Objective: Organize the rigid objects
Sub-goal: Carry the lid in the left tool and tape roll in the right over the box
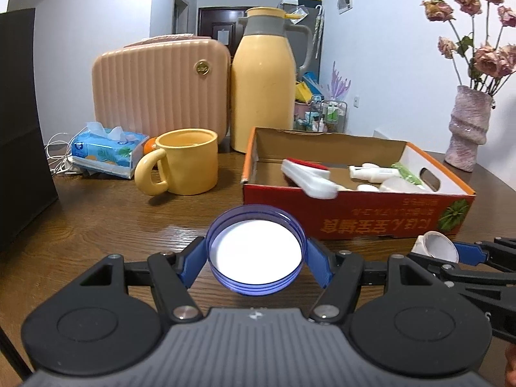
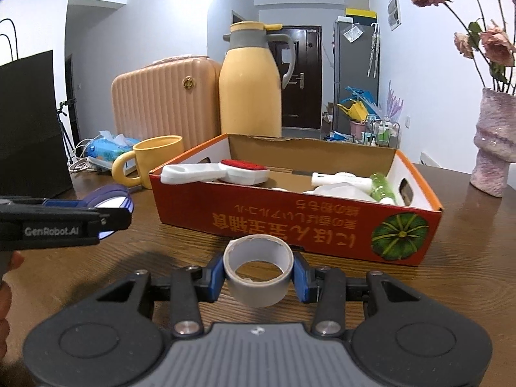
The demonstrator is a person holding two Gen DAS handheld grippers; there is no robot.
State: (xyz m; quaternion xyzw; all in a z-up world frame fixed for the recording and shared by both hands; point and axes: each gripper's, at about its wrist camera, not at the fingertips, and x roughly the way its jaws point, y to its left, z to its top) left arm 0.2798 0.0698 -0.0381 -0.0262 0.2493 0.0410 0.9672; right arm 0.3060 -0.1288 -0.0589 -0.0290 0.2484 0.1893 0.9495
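Observation:
My left gripper (image 1: 256, 259) is shut on a blue round lid (image 1: 256, 250) with a white inside, held above the wooden table in front of the red cardboard box (image 1: 354, 213). My right gripper (image 2: 259, 274) is shut on a grey tape roll (image 2: 259, 272), just before the same box (image 2: 290, 222). The box holds a white-and-red brush (image 2: 222, 171), white bottles (image 2: 342, 179) and a green tube (image 2: 382, 187). The left gripper with the lid also shows in the right wrist view (image 2: 109, 201), and the tape roll in the left wrist view (image 1: 438, 246).
A yellow mug (image 1: 183, 166), a tissue pack (image 1: 106, 150), a pink case (image 1: 158, 87) and a yellow thermos (image 1: 264, 80) stand behind. A black bag (image 2: 29, 125) is at the left. A pink vase (image 2: 493, 145) with dried roses stands at the right.

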